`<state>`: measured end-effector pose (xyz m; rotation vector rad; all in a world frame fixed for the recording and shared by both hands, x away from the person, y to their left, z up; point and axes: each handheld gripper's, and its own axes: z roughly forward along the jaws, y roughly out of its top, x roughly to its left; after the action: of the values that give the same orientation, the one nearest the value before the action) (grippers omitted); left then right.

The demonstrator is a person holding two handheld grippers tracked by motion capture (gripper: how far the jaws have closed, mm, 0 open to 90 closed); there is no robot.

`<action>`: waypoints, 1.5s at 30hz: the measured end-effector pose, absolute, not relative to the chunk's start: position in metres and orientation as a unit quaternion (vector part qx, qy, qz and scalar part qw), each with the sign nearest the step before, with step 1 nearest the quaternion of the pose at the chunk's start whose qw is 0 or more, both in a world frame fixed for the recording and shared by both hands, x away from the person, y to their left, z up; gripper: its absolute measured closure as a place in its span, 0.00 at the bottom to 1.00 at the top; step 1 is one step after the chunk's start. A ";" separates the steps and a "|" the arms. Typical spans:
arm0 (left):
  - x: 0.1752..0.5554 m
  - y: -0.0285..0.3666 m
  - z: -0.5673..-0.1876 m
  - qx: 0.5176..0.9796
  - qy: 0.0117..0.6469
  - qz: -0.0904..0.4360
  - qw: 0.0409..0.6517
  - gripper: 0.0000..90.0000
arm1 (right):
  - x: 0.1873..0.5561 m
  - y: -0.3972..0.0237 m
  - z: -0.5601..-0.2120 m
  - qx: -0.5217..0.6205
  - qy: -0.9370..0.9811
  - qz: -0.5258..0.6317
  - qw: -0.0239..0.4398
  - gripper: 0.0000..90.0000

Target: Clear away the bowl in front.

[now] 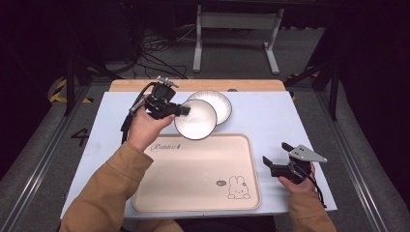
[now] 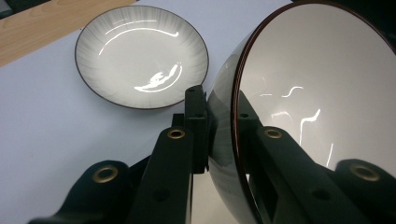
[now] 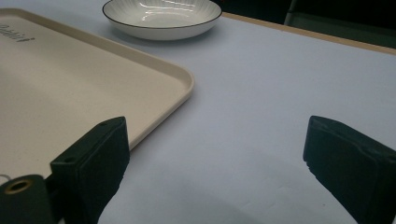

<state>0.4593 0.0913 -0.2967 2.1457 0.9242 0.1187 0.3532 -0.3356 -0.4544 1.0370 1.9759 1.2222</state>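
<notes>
At the near right table edge, the right gripper (image 1: 279, 162) is held idle, jaws wide and empty. Beyond the tray's (image 1: 193, 191) far rim, a bowl (image 1: 196, 120) is pinched by its rim in the left gripper (image 1: 180, 110), lifted and tilted, the tray lying just nearward; a second bowl (image 1: 220, 102) rests behind.

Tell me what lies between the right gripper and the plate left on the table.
Nothing stands there: bare pale blue table between the right gripper and the ribbed plate, as the right gripper view shows. The beige tray lies just beside that stretch.
</notes>
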 end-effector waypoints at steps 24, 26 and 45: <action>0.430 0.093 -0.313 0.883 0.330 0.027 0.333 0.91 | 0.354 -0.334 -0.455 0.384 0.750 0.453 0.292 0.09; 0.429 0.093 -0.316 0.886 0.329 0.027 0.325 0.91 | 0.354 -0.334 -0.455 0.383 0.750 0.453 0.292 0.09; 0.435 0.079 -0.345 0.906 0.321 -0.024 0.275 0.91 | 0.354 -0.334 -0.455 0.383 0.750 0.454 0.291 0.09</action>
<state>0.4354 0.0794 -0.3451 2.4364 0.8627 -0.0636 0.3544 -0.3340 -0.4547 1.0222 2.0001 1.2113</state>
